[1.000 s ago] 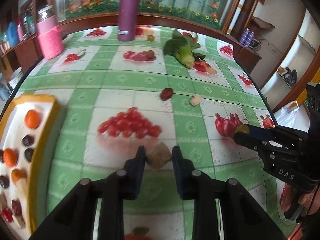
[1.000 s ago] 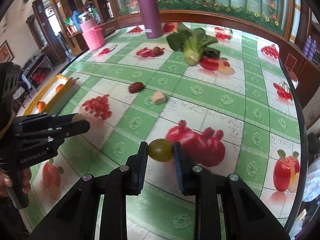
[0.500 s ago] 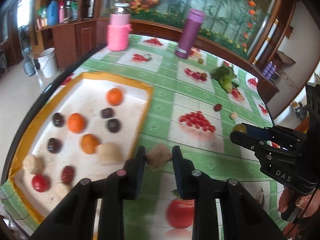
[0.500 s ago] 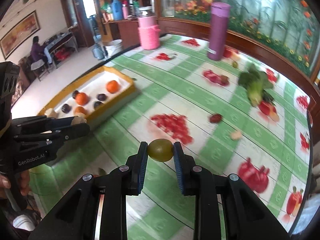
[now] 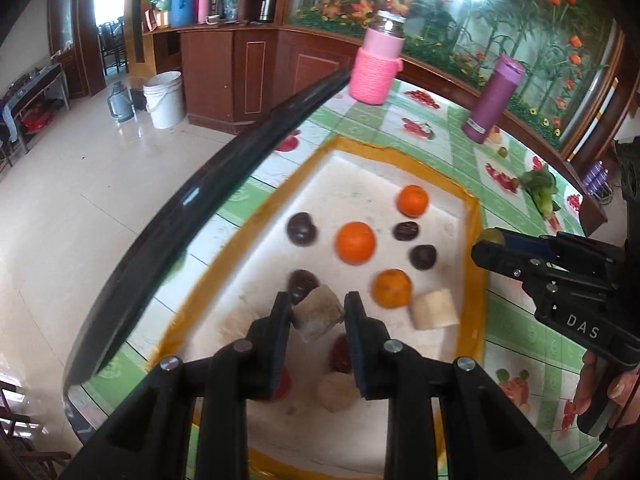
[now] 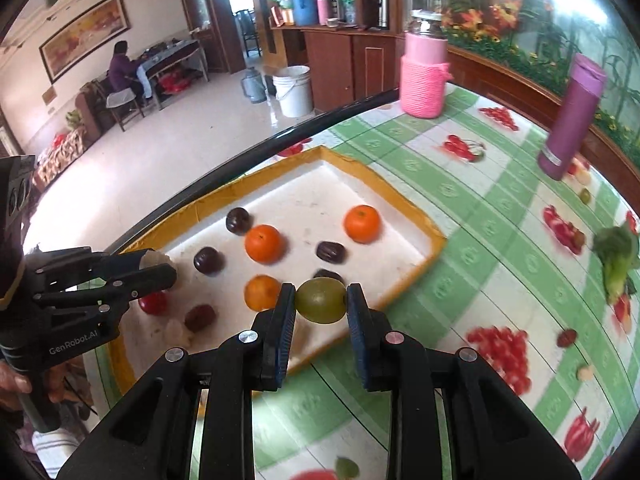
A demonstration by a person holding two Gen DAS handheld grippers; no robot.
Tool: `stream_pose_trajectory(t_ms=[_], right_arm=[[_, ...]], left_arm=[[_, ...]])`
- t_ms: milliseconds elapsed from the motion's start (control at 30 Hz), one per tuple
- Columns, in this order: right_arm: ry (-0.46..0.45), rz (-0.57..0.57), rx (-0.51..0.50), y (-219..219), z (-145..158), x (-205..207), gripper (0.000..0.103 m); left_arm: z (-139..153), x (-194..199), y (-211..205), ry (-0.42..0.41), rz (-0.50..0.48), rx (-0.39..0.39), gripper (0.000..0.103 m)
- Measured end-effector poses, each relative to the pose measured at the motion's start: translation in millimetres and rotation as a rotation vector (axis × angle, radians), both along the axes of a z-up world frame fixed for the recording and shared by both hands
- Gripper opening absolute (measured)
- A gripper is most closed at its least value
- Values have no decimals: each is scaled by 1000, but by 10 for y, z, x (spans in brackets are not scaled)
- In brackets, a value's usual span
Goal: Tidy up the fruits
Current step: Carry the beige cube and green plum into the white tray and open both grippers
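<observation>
A white tray with a yellow rim [image 5: 474, 240] [image 6: 434, 242] lies near the table's edge and holds oranges [image 5: 355, 242] [image 6: 264, 243], dark plums [image 5: 302, 229] [image 6: 238, 220] and pale chunks [image 5: 435, 309]. My left gripper [image 5: 318, 314] [image 6: 160, 266] hangs over the tray, shut on a beige fruit chunk [image 5: 318, 312]. My right gripper [image 6: 320, 304] [image 5: 486, 240] is shut on a green grape [image 6: 321, 300] above the tray's near right rim. Both held fruits are off the tray floor.
On the green checked tablecloth [image 6: 460, 216] stand a pink knitted jar [image 6: 425, 80] and a purple bottle [image 6: 570, 120]. A leafy green [image 6: 618, 256], a red date [image 6: 567, 337] and a pale chunk [image 6: 586, 372] lie to the right. The table's dark edge [image 5: 240, 160] runs left of the tray.
Both grippers have swept left from the table's middle to above the tray, each keeping its fruit. The tray now fills the centre of both views.
</observation>
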State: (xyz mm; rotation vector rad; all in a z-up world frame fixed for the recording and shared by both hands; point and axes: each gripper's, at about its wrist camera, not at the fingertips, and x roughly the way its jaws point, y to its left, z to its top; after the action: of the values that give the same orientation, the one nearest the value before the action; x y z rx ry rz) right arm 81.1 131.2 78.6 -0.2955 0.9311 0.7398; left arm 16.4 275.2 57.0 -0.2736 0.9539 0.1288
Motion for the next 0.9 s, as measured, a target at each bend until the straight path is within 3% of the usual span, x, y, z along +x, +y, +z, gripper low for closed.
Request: stream_pose_trajectory(t_ms=[400,633,900], right_arm=[[51,2,-44,501,-358,480,25],[69,12,-65,596,-486,628,25],[86,37,-94,655,-589,682,25]], left_arm=[[-212,356,336,53,-2,5,30],[-341,482,388,88,-17,-6,30],[-390,522,343,104,-27,32,30]])
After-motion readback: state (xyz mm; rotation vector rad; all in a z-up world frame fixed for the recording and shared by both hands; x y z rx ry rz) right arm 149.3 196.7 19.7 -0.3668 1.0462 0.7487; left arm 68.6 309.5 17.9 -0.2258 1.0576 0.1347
